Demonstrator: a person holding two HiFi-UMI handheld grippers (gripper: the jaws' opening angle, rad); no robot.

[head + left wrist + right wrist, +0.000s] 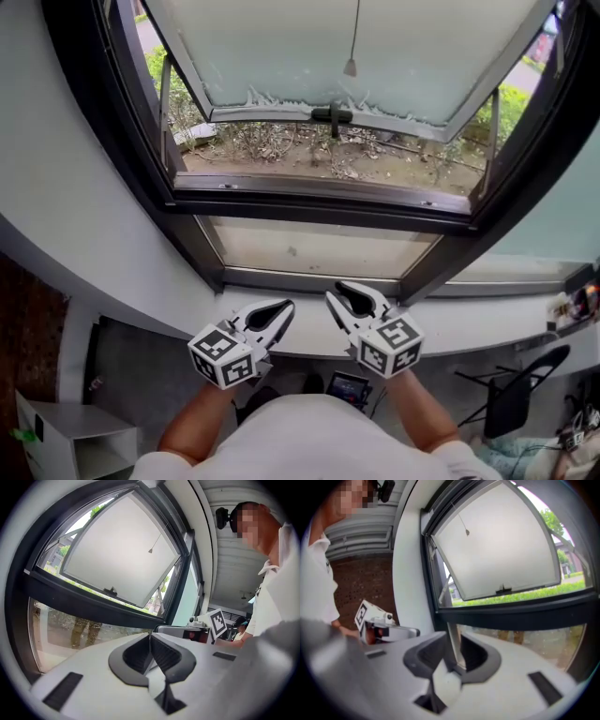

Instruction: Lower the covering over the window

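Our left gripper (281,309) is squeezed closed, our right gripper (339,300) a bit apart and empty. The window (319,202) is ahead of them. Only the head view shows the sill (487,323).

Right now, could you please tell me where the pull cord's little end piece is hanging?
In the head view the cord's end piece hangs at top centre, in front of the tilted-out window pane and just above that pane's black handle.

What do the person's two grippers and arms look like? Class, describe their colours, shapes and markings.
The left gripper and right gripper each have a white body with two tapering jaws lined with black ridged pads. Behind the jaws each carries a white cube printed with black square markers. No cables show. The person wears a white short-sleeved shirt, forearms uncovered.
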